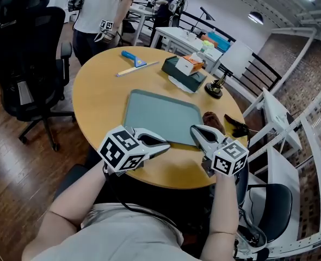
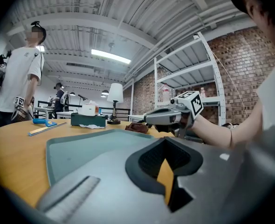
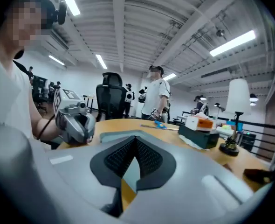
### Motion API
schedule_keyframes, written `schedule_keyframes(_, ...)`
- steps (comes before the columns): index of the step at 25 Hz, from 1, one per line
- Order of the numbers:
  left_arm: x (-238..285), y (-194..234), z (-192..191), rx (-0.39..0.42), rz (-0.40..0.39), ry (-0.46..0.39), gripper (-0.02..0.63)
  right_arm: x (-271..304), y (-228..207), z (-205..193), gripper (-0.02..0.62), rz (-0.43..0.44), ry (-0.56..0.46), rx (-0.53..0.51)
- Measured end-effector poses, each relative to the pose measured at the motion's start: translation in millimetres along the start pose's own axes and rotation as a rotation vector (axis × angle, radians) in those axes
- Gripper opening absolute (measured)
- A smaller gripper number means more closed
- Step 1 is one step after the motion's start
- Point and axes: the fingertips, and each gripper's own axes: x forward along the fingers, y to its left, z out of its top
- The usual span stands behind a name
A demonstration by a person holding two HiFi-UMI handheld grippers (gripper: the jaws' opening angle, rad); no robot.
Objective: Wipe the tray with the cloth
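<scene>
Two grippers hang low over the near edge of the round wooden table (image 1: 100,99), each with its jaws pressed together and holding no object. The left gripper (image 1: 167,145) points across toward the right one, its tip just above the near rim of the tray (image 1: 160,113). The right gripper (image 1: 193,128) points back at it, with its tip at the tray's near right corner. The two tips are near each other but apart.

The grey-green tray lies flat in the middle of the table. The cloth (image 1: 212,119), a crumpled brown wad, lies on the tabletop just beside the tray's right edge, off the tray. It is close behind the right gripper's jaws, and neither gripper touches it. A black object (image 1: 239,128) lies at the table's edge just right of the cloth; I cannot tell what it is.

Beyond the tray's far right corner stands a dark green tissue box (image 1: 183,74) with a small orange-and-white carton (image 1: 190,64) on top. A desk lamp (image 1: 215,87) stands on its black base to the right of the box. Near the far edge lie a blue-handled scraper (image 1: 133,57) and a pale ruler (image 1: 139,68), well apart from the tray.

A black office chair (image 1: 24,48) stands off the table's left side. A person in a white shirt (image 1: 103,7) stands at the far side.
</scene>
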Motion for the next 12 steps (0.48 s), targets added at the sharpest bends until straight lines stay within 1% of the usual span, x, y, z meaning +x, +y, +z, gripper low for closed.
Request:
schedule_keyframes(2, 0.2, 0.1, 0.3, 0.001, -0.001, 0.001, 0.322, 6.4, 21.7, -2.9, 0.003, 0.069, -0.024, 0.04)
schedule_keyframes(4, -0.4, 0.7, 1.0, 0.002, -0.001, 0.0, 0.322, 12.1, 36.2, -5.9, 0.003, 0.115, -0.039, 0.07)
schedule_keyframes(8, 0.3, -0.6, 0.1, 0.001, -0.003, 0.0, 0.322, 13.8, 45.6, -18.0, 0.003, 0.147, -0.059, 0.121)
schedule_keyframes(12, 0.2, -1.2, 1.0, 0.002, -0.001, -0.002, 0.322, 10.1, 47.9, -18.9, 0.003, 0.171, -0.086, 0.158)
